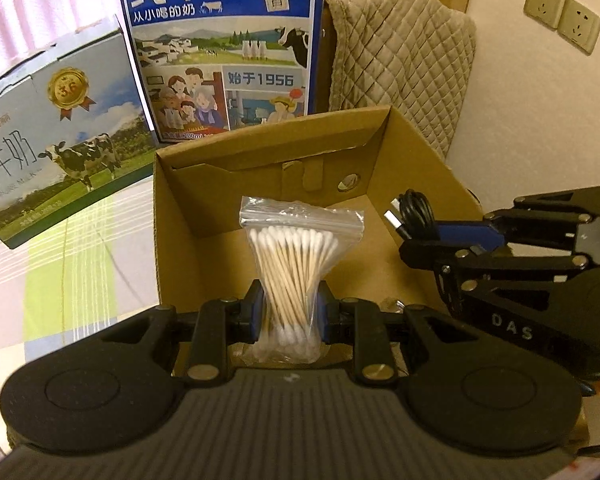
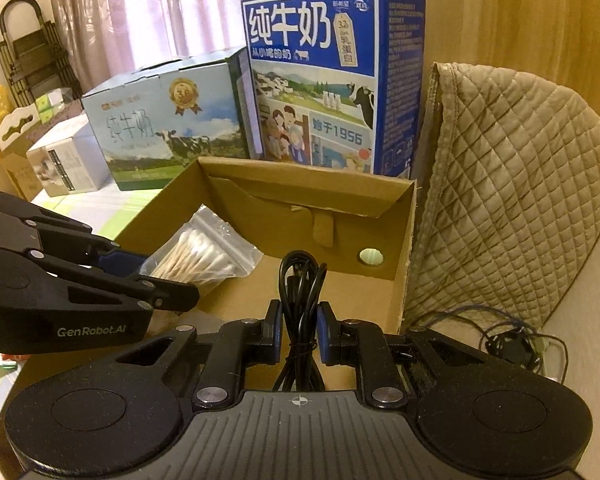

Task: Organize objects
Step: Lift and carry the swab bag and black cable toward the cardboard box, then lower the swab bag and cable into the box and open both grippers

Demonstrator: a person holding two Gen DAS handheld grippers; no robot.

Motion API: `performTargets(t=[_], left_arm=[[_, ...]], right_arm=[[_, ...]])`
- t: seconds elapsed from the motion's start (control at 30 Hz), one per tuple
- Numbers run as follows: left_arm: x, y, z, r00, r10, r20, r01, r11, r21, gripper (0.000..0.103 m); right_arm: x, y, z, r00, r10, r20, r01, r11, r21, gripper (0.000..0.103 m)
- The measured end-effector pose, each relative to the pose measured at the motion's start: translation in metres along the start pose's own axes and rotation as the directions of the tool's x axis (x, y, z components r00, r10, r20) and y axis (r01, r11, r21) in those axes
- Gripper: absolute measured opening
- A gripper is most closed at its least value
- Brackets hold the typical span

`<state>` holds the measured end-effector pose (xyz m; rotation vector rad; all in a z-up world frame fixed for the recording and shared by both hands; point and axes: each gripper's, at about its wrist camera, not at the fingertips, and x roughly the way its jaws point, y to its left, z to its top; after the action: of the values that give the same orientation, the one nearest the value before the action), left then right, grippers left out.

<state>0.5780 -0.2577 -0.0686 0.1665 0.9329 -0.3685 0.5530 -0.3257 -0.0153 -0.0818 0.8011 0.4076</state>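
- Over the cardboard box [image 1: 412, 152], the left tool [image 1: 288, 312] pinches a cotton swab bag [image 1: 296, 256].
- The right tool [image 2: 299, 330] clamps a black cable [image 2: 300, 296] above the box.
- Only the right view shows tangled wires [image 2: 512, 344] beside the box.

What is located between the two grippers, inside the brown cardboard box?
Only bare floor of the brown cardboard box, seen in the right wrist view.

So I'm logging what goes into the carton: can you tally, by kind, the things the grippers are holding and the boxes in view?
Bag of cotton swabs, in the left gripper: 1
Black cable bundle, in the right gripper: 1
Open cardboard carton: 1
Milk boxes, pale and blue: 2
Total: 5
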Motion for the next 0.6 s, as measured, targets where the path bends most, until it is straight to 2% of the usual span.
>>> performTargets(t=[0.43, 0.53, 0.6], left_arm=[[0.028, 0.008, 0.008, 1.000, 0.005, -0.028, -0.005, 1.000, -0.009, 0.023], [0.029, 0.010, 0.009, 1.000, 0.006, -0.019, -0.007, 1.000, -0.011, 0.035], [0.030, 0.010, 0.010, 1.000, 0.018, -0.011, -0.018, 1.000, 0.002, 0.040]], right_arm=[[0.019, -0.012, 0.007, 1.000, -0.017, -0.016, 0.016, 1.000, -0.013, 0.014], [0.020, -0.013, 0.008, 1.000, -0.020, -0.012, 0.020, 1.000, -0.013, 0.014], [0.020, -0.014, 0.009, 1.000, -0.020, -0.011, 0.020, 1.000, -0.014, 0.014]])
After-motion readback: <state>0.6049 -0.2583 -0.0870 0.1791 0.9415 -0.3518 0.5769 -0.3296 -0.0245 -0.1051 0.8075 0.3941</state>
